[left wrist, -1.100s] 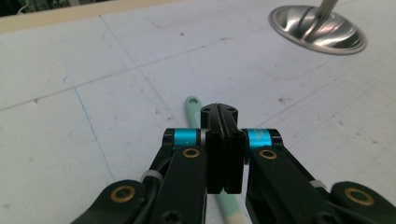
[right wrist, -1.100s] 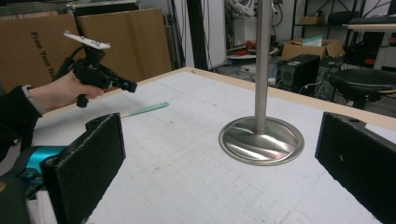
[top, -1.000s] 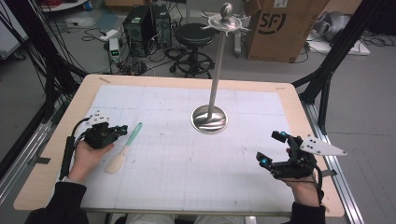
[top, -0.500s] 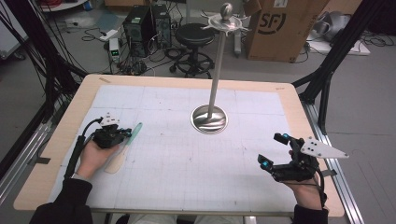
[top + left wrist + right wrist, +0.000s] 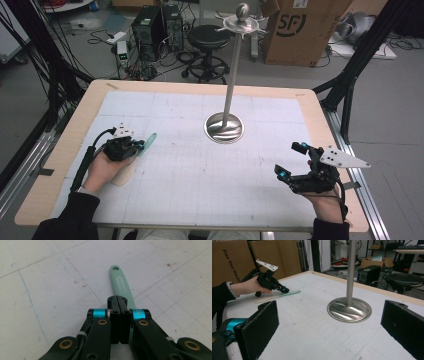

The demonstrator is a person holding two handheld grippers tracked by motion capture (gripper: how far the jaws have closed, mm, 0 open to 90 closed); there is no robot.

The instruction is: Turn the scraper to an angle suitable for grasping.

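Mint-green and cream, a spatula [image 5: 134,157] lies flat on the white gridded mat [image 5: 200,190] that covers the wooden worktop [image 5: 75,135], well to the left of the steel stand [image 5: 224,126] and a little nearer the person than its round base. The spatula's green handle points toward the stand, a hanging hole at its tip, and its pale blade lies under the left hand [image 5: 102,170]. The left hand-held gripper [image 5: 142,146] sits low over the handle; in the left gripper view [image 5: 119,302] its jaws are pressed together with the handle running beneath them, and I cannot tell whether they pinch it or merely rest on it. The right hand-held gripper [image 5: 290,160] is held well to the right of the stand, near the worktop's front corner, jaws spread wide with nothing between them; the right gripper view looks between them at the stand's base [image 5: 349,309] and at the left hand-held gripper [image 5: 284,290] beyond.
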